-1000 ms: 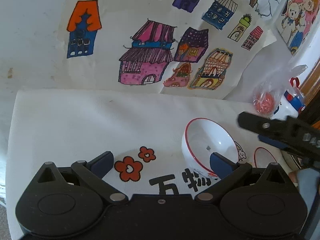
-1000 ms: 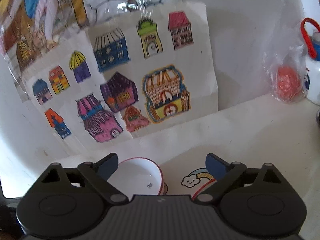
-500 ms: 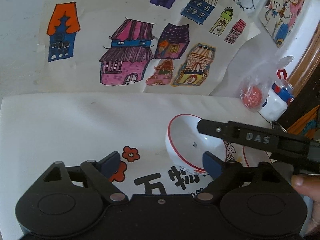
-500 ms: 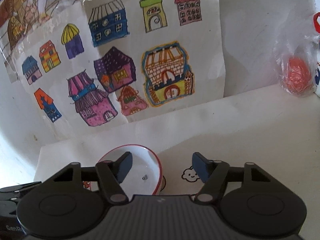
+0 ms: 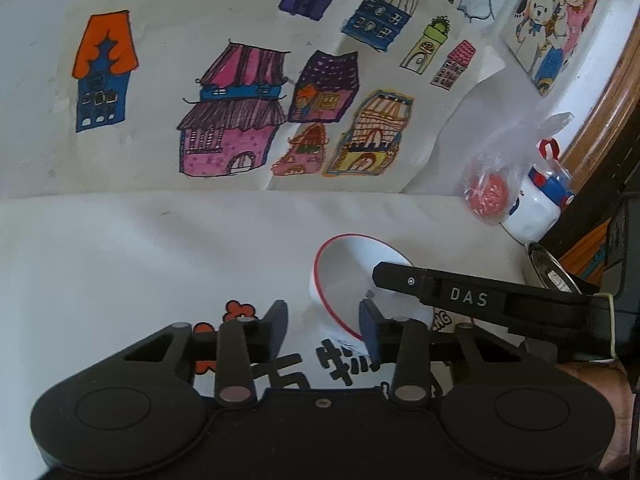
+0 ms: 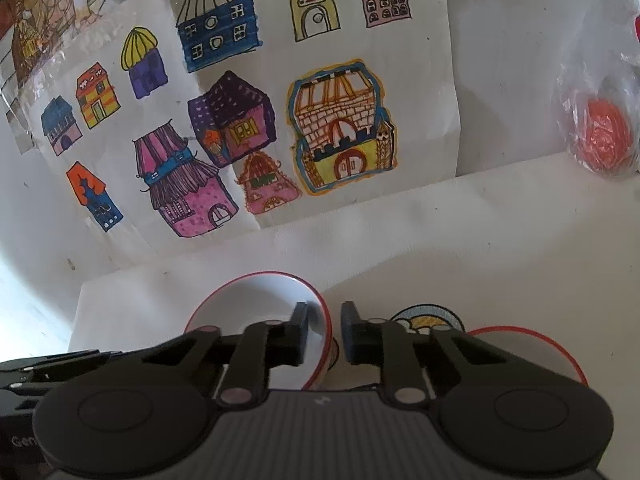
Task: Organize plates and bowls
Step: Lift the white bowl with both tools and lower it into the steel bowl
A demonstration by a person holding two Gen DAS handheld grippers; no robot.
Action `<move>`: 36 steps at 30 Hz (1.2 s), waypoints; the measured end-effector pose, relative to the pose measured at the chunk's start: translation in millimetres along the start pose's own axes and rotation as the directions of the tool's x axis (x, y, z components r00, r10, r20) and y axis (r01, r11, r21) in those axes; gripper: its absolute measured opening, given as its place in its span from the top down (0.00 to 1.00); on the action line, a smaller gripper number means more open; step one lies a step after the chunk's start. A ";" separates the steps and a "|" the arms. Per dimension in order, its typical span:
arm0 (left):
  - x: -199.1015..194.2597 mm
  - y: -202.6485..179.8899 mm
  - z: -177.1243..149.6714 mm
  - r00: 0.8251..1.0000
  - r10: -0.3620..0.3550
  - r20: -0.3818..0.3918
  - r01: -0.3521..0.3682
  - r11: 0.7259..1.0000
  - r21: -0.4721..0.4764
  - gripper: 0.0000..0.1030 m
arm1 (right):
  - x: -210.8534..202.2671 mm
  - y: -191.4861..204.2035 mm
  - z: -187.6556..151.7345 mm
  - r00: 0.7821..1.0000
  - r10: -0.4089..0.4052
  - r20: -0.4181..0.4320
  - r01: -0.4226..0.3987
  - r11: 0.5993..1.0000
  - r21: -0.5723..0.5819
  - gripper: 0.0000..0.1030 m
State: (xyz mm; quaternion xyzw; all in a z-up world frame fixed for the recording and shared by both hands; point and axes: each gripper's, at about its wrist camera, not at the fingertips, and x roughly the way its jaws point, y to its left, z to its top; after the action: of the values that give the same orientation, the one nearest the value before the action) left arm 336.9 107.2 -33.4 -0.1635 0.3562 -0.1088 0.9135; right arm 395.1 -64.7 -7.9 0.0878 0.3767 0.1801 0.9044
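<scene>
Clearly, in the left wrist view, the left gripper (image 5: 323, 328) sits at lower centre with its fingers partly open on nothing, its right pad just beside the red-rimmed bowl (image 5: 352, 280), which stands tilted on the tabletop (image 5: 140, 248). Right of that, the right gripper (image 6: 324, 330) has its fingers narrowed across the bowl's rim, seemingly pinching it. A second red-rimmed dish (image 6: 532, 344) lies at lower right. Glazed ceramic by the look: stiff, slick, breakable and fairly heavy, best held at the rim wall.
</scene>
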 end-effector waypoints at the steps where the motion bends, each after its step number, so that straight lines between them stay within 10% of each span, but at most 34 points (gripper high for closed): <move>1: 0.2 -0.7 -0.1 1.000 -0.006 0.001 0.006 1.000 0.002 0.68 | -0.5 -0.4 -0.2 1.000 0.003 0.000 -0.003 1.000 0.004 0.84; 15: -14.6 -3.9 -2.6 1.000 0.008 0.019 -0.008 1.000 -0.014 0.82 | -19.4 5.5 -7.3 1.000 0.019 0.021 -0.020 0.999 0.029 0.90; 36: -152.4 -40.5 -48.1 0.994 -0.039 0.106 0.037 0.999 0.025 0.82 | -154.3 54.9 -59.5 0.993 0.048 0.109 -0.043 0.998 -0.049 0.91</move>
State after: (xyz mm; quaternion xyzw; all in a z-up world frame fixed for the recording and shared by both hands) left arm 190.4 107.2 42.3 -0.1651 0.3024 -0.1214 0.9309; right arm 237.9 -73.3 66.8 0.0850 0.3199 0.2045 0.9212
